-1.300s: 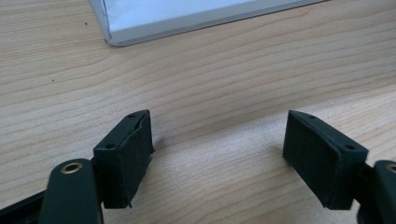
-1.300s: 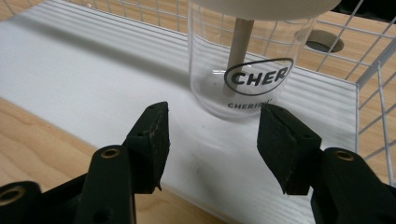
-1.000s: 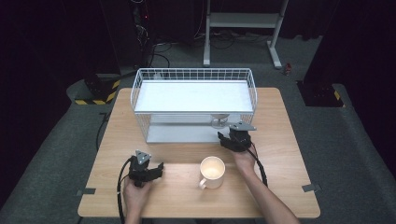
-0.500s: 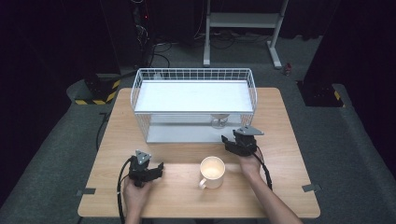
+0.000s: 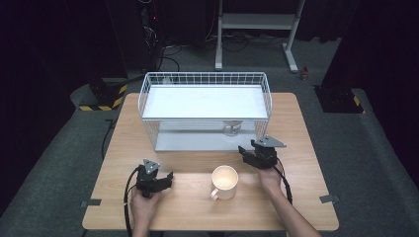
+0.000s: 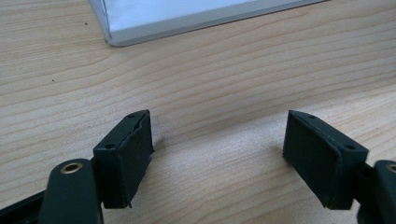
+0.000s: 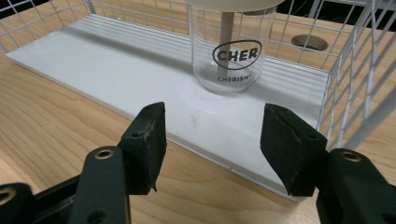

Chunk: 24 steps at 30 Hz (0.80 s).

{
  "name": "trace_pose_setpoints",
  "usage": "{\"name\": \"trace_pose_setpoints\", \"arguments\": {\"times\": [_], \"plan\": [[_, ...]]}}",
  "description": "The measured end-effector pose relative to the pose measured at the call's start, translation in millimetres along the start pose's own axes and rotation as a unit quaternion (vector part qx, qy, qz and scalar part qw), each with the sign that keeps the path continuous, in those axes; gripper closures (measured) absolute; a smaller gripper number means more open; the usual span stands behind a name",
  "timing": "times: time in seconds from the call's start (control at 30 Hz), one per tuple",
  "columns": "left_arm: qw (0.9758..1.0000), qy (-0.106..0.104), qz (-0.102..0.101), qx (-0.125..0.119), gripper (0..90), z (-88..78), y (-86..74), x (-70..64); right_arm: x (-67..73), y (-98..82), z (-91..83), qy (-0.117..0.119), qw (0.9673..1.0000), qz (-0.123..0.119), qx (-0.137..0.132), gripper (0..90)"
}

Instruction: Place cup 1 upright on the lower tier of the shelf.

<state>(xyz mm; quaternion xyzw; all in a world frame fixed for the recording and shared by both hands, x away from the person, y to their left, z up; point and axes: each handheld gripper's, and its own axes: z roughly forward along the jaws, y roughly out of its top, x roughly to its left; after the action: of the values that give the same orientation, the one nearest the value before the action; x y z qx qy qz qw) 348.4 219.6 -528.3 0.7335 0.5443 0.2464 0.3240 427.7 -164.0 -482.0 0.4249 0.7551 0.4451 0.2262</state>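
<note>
A clear glass (image 7: 232, 51) with black lettering stands on the lower white shelf (image 7: 116, 60) of a wire rack (image 5: 205, 74), towards its right end (image 5: 231, 128). My right gripper (image 5: 243, 150) is just in front of that shelf's edge, open, pointing at the glass with nothing between its jaws (image 7: 212, 126). A white mug (image 5: 225, 181) stands on the wooden table between the two hands. My left gripper (image 5: 169, 177) rests low at the front left, open and empty (image 6: 217, 135), over bare wood.
The rack fills the back half of the table (image 5: 296, 197), its white upper shelf hiding most of the lower one. Its base corner (image 6: 187, 14) lies ahead of the left gripper. Wire walls (image 7: 355, 70) close the rack's right end. Dark floor surrounds the table.
My right gripper has drawn back a little from the rack, to the right and towards the person. The left gripper, the mug and the glass have stayed put.
</note>
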Motion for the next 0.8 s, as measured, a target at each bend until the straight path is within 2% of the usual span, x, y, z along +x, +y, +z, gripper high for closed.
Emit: {"name": "trace_pose_setpoints", "arguments": {"times": [0.8], "plan": [[1.0, 0.001, -0.001, 0.0, 23.8, 0.0, 0.0, -0.1, -14.3, -10.6, -27.6, 0.003, 0.9996, 0.021, -0.019, 39.0]]}}
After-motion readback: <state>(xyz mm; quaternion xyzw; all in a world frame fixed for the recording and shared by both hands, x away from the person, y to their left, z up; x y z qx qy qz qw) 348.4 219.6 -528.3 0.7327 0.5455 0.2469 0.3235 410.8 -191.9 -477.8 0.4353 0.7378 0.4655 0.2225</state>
